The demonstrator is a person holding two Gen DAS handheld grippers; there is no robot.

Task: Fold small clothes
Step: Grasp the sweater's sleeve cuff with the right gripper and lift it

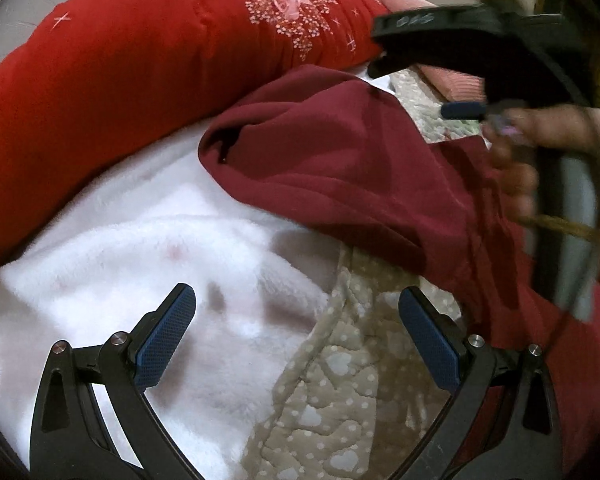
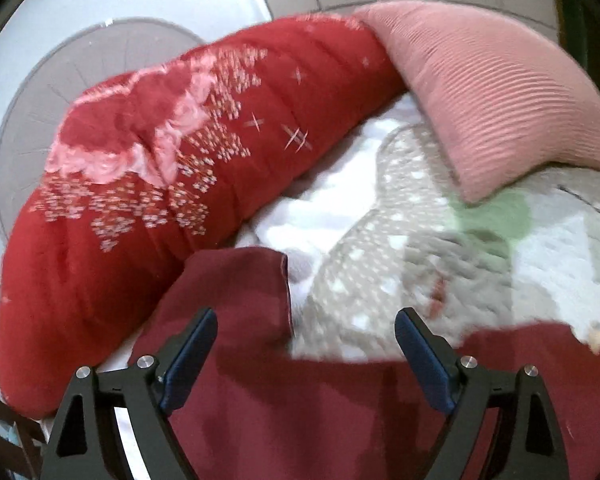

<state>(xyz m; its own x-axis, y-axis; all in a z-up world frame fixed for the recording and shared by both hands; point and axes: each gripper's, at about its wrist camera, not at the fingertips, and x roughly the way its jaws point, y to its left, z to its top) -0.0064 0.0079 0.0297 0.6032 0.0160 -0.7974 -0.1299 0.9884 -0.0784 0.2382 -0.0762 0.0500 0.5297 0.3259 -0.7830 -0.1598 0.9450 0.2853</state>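
Observation:
A dark maroon garment (image 1: 340,160) lies crumpled on the bed, over a white fleece blanket (image 1: 140,264) and a beige quilt with white dots and hearts (image 1: 332,380). My left gripper (image 1: 296,332) is open and empty, low over the fleece and quilt, just in front of the garment. My right gripper (image 2: 306,354) is open and empty above the garment (image 2: 300,400). In the left wrist view the right gripper's body (image 1: 480,48) shows at the upper right, held by a hand, above the garment's far side.
A long bright red bolster with pink flowers (image 1: 160,52) (image 2: 160,168) lies along the far left. A pink ribbed pillow (image 2: 488,92) leans at the back right. The patterned quilt (image 2: 500,240) runs on to the right.

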